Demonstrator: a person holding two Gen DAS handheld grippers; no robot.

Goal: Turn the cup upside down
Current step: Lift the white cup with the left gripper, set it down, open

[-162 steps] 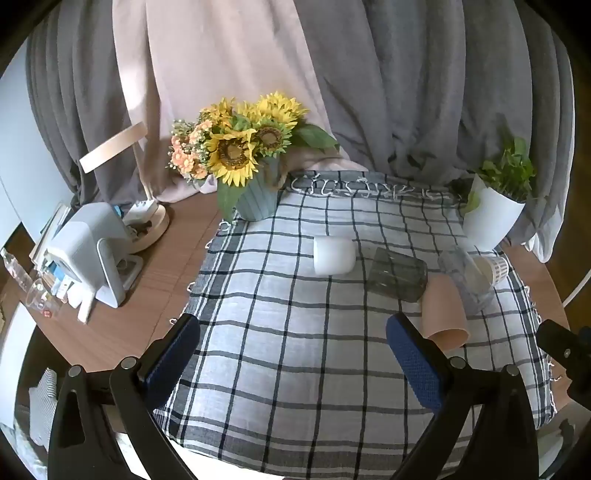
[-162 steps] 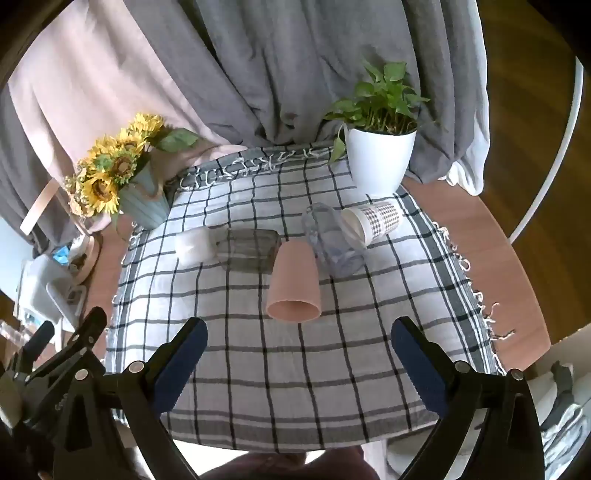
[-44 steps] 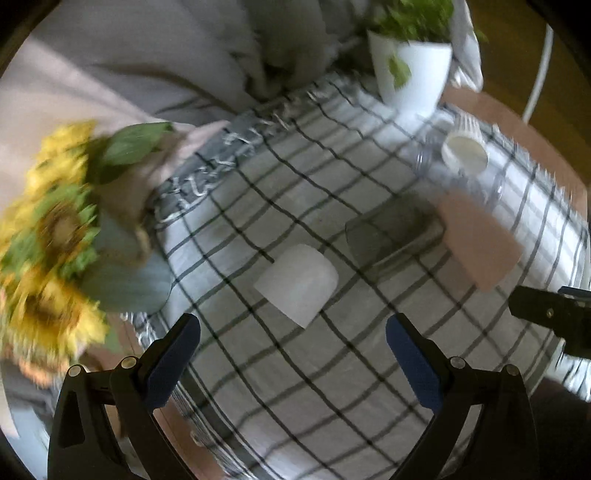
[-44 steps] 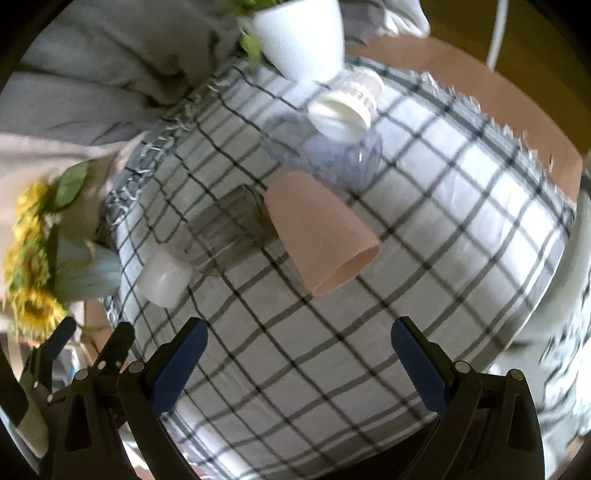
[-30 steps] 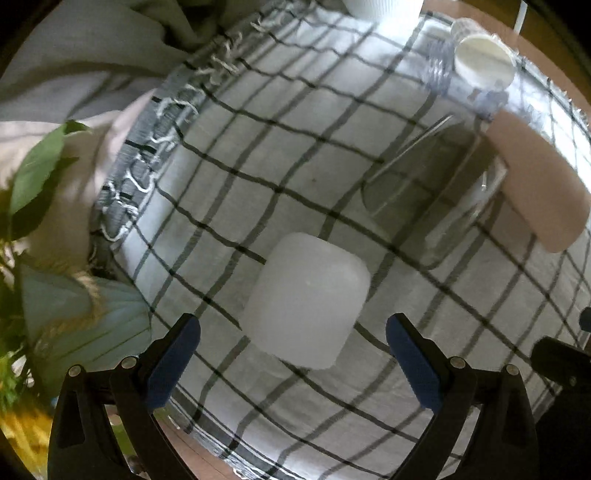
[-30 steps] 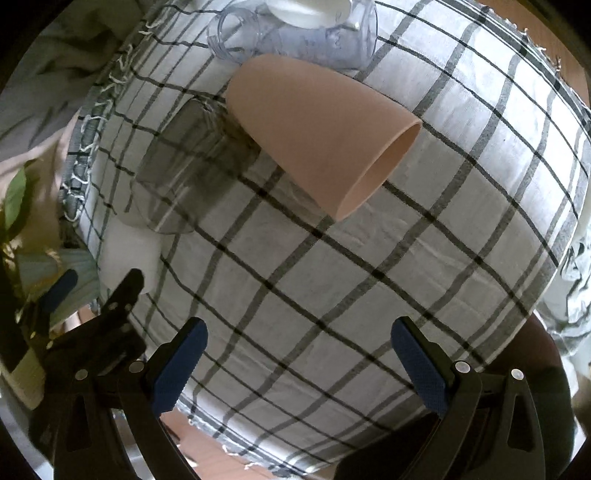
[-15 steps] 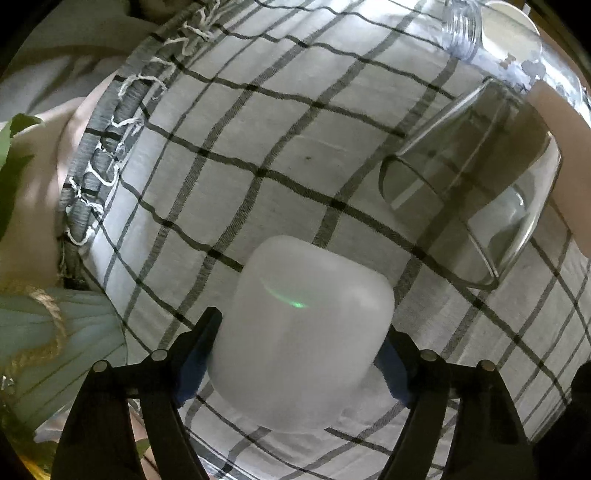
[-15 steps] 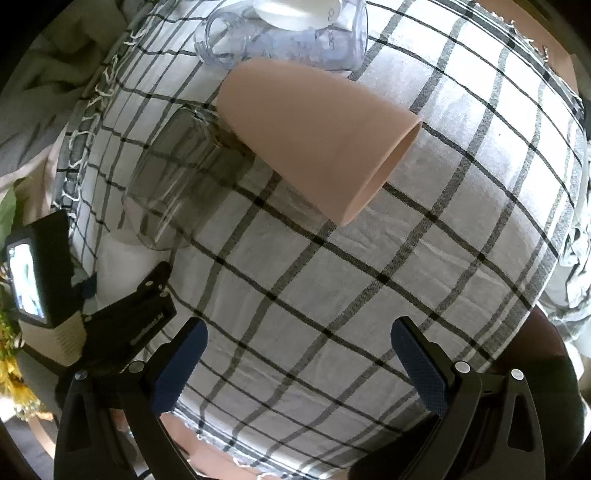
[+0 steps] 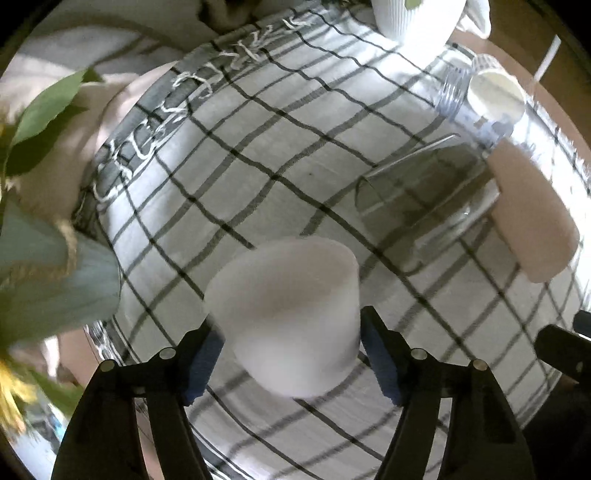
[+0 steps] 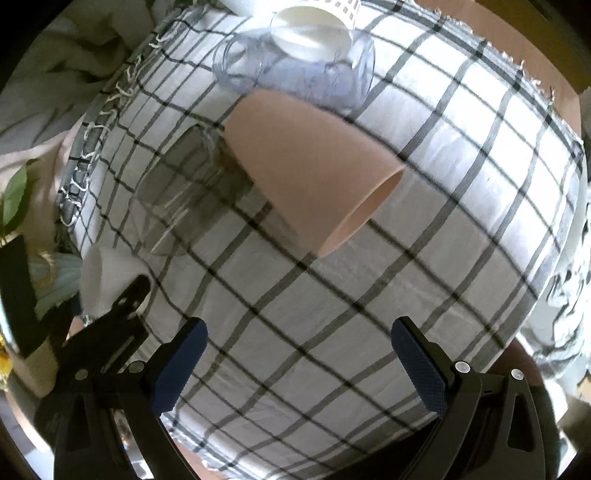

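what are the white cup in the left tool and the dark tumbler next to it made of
White cup: probably frosted plastic or silicone, with a matte, slightly translucent wall and no glare. Dark tumbler: smoked glass or clear plastic; the checked cloth shows through it, with bright highlights.

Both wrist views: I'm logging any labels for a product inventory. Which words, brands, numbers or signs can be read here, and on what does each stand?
No readable text in either view.
White cup in the left gripper: plain, unmarked.
Pink cup: plain.
Smoky glass and clear jar: no label visible.
Paper cup: only a small printed check pattern, no lettering to make out.
Right gripper: blue pads, no markings.
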